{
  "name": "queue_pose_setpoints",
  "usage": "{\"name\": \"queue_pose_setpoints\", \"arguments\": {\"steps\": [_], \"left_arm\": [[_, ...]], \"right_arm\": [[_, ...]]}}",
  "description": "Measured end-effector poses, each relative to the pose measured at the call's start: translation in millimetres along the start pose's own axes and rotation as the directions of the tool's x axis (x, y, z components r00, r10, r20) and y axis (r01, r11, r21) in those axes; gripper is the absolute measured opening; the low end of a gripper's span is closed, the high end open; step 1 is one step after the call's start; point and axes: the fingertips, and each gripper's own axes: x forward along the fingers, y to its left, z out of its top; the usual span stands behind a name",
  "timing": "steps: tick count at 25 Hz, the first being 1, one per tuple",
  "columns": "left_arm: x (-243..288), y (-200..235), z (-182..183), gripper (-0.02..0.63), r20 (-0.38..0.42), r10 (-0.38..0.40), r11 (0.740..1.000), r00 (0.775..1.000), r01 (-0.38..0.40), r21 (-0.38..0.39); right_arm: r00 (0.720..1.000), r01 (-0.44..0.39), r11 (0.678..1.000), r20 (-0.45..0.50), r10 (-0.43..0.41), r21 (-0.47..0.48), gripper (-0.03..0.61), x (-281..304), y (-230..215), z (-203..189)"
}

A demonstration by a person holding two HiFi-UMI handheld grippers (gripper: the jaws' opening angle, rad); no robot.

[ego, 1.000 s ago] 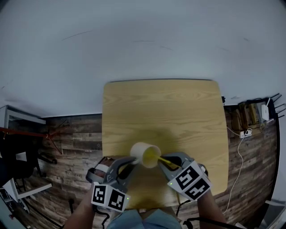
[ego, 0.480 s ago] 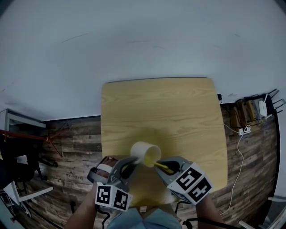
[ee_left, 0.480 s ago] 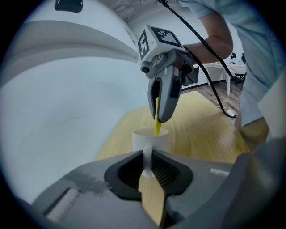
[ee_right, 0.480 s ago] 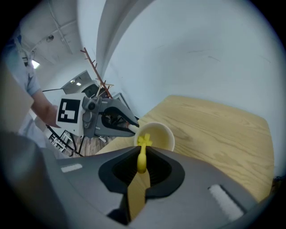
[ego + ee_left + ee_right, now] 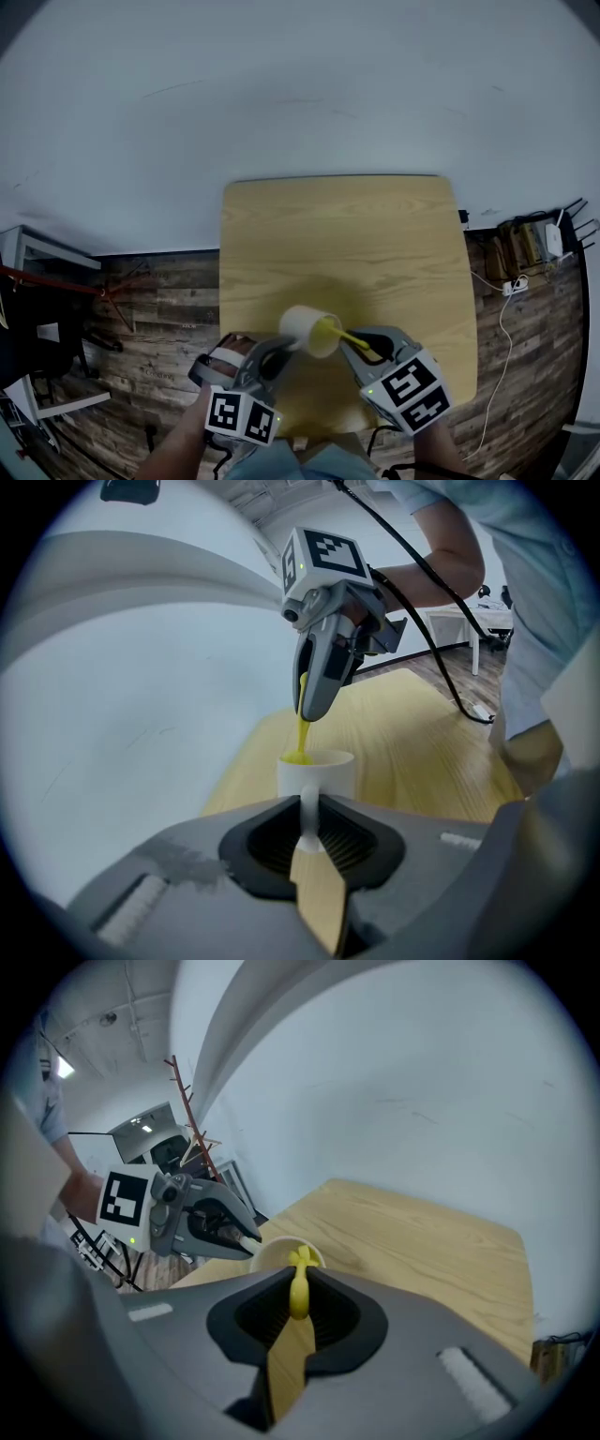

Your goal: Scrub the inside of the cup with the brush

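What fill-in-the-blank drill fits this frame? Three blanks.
1. The left gripper grips the cup by its ____.
2. The right gripper holds a ____ brush.
3. The brush head sits ____ the cup.
Missing words: handle; yellow; inside.

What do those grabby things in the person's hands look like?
The left tongs and right tongs are grey plastic with black ribbed pads. Each carries a white cube printed with black square markers and a green light. A black cable trails from the right one. The person wears a light blue short-sleeved shirt.
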Motion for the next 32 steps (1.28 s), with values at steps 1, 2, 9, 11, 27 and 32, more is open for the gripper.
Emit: {"name": "queue_pose_setpoints", "arguments": {"steps": [1,2,9,11,27,32], "left_arm": [[0.3,1.0,0.2,0.077,0.000,0.003,1.000,1.000,-0.003,-0.002],[0.7,2.3,0.7,0.077,0.000,0.005,1.000,1.000,-0.005,-0.002],[3.0,8.1,3.5,0.077,0.001,0.030,0.999,1.000,-0.030,-0.011],[4.1,8.2,4.5,0.077,0.001,0.033,0.999,0.999,-0.033,-0.007],[3.2,-1.5,9.4,0.077,0.009,0.021,1.000,1.000,-0.021,0.004],[3.8,1.8,10.3,0.077,0.009,0.031,1.000,0.999,-0.031,-0.002]], "right_arm": [[1.000,0.009,1.000,-0.005,-0.009,0.001,0.040,-0.4,-3.4,-3.5],[1.000,0.014,1.000,-0.009,-0.014,0.004,0.040,-0.7,-5.9,-6.8],[0.998,0.002,1.000,-0.062,0.000,0.027,0.040,0.3,3.0,-31.9],[0.998,-0.006,0.999,-0.068,0.009,0.037,0.040,0.9,8.6,-36.1],[0.999,0.016,1.000,0.043,-0.015,-0.019,0.040,-10.4,10.3,0.9],[0.998,0.049,0.998,0.032,-0.048,-0.046,0.040,-14.2,-6.7,-6.6]]}}
